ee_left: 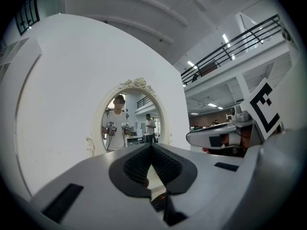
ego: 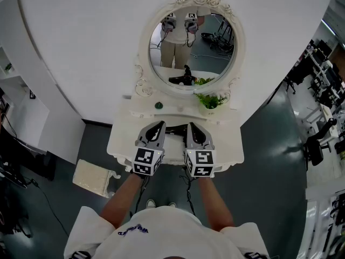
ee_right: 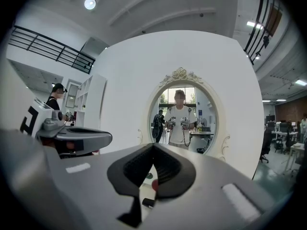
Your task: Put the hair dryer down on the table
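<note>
The hair dryer (ego: 177, 129) lies on the white table (ego: 226, 144), near the middle of its top, a dark shape partly hidden behind the tips of the 2 grippers. Its reflection shows low in the oval mirror (ego: 191, 47) at the table's back edge.

The left gripper (ego: 160, 124) is clenched, its pads meeting with nothing between them in the left gripper view (ee_left: 152, 147). The right gripper (ego: 191, 124) is likewise clenched and empty (ee_right: 153, 146). Both are held level, side by side above the table's front edge, with the dryer just beyond their tips.

Since neither gripper holds the dryer and it appears to rest on the table, the putting-down looks done. I judge that nothing is left but to draw the hands away. A small plant (ego: 211, 100) stands towards the back right corner, apart from the dryer.
</note>
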`<act>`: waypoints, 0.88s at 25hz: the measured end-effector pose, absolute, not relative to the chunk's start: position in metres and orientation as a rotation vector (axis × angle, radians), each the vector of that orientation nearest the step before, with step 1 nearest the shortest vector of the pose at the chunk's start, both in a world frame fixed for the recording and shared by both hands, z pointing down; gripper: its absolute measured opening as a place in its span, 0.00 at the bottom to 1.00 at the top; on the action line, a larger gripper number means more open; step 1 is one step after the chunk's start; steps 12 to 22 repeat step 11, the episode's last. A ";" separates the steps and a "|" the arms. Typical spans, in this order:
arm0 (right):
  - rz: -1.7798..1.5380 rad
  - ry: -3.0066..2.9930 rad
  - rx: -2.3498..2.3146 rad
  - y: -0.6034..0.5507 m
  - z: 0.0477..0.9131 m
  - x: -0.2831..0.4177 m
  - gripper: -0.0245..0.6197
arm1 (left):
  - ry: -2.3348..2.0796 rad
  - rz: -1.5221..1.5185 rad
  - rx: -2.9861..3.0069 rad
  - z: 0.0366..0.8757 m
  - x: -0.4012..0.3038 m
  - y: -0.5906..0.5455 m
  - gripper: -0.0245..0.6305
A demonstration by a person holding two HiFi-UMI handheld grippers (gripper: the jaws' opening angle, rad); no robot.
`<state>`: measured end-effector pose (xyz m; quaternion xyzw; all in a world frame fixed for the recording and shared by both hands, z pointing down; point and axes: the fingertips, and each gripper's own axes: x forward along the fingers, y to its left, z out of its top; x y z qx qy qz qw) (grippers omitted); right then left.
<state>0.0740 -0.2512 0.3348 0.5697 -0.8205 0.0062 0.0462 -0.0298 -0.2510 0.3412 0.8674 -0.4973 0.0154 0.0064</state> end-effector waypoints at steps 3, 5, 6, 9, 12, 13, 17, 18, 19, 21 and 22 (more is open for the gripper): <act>0.014 -2.492 1.741 -0.252 0.336 0.075 0.06 | -1.554 0.051 2.717 0.342 -0.029 -0.251 0.05; 0.012 -2.491 1.742 -0.252 0.336 0.075 0.06 | -1.553 0.051 2.716 0.342 -0.029 -0.251 0.05; 0.013 -2.491 1.742 -0.252 0.335 0.075 0.06 | -1.552 0.051 2.716 0.342 -0.030 -0.251 0.05; 0.014 -2.491 1.743 -0.251 0.335 0.074 0.05 | -1.552 0.052 2.716 0.342 -0.030 -0.250 0.05; 0.014 -2.490 1.743 -0.250 0.335 0.074 0.05 | -1.553 0.051 2.717 0.342 -0.031 -0.250 0.05; 0.014 -2.490 1.743 -0.250 0.335 0.074 0.05 | -1.553 0.051 2.717 0.342 -0.031 -0.250 0.05; 0.014 -2.490 1.743 -0.250 0.335 0.074 0.05 | -1.553 0.051 2.717 0.342 -0.031 -0.250 0.05; 0.014 -2.490 1.743 -0.250 0.335 0.074 0.05 | -1.553 0.051 2.717 0.342 -0.031 -0.250 0.05; 0.014 -2.490 1.743 -0.250 0.335 0.074 0.05 | -1.553 0.051 2.717 0.342 -0.031 -0.250 0.05; 0.014 -2.490 1.743 -0.250 0.335 0.074 0.05 | -1.553 0.051 2.717 0.342 -0.031 -0.250 0.05; 0.014 -2.490 1.743 -0.250 0.335 0.074 0.05 | -1.553 0.051 2.717 0.342 -0.031 -0.250 0.05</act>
